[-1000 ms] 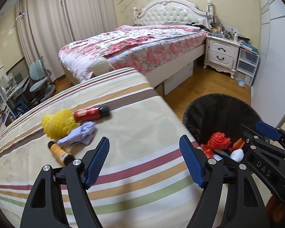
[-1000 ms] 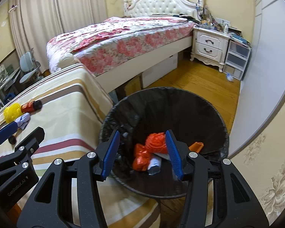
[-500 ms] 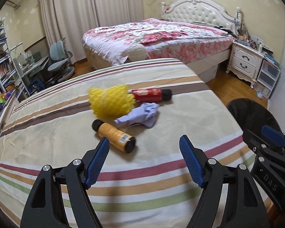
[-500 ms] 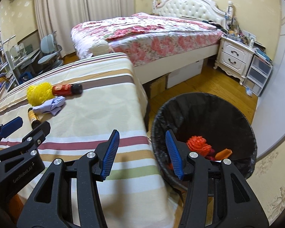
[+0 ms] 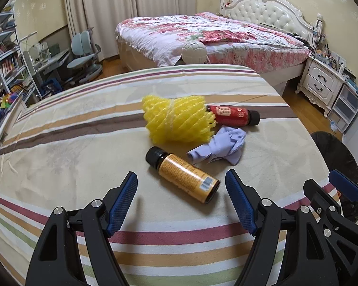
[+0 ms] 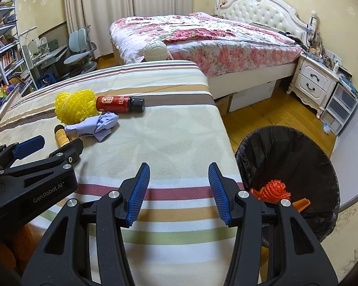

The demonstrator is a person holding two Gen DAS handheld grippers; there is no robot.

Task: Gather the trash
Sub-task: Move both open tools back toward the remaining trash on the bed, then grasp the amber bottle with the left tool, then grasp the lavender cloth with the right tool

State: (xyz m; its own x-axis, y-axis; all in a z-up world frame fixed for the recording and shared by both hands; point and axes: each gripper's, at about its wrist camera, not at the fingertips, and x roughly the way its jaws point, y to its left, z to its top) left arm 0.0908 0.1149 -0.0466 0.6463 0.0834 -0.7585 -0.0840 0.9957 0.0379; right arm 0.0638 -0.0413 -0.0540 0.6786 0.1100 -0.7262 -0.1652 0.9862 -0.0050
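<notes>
A striped bed (image 5: 83, 143) carries four pieces of trash near its middle: a yellow foam net (image 5: 176, 121), a red bottle (image 5: 234, 115), a crumpled lilac cloth (image 5: 219, 147) and an orange bottle (image 5: 183, 175). The left hand-held gripper (image 5: 181, 202) gapes wide and empty just short of the orange bottle. The right hand-held gripper (image 6: 176, 190), narrower, holds nothing. Only the right view shows inside the black bin (image 6: 286, 147) off the bed's right edge; the left view cuts the bin off.
</notes>
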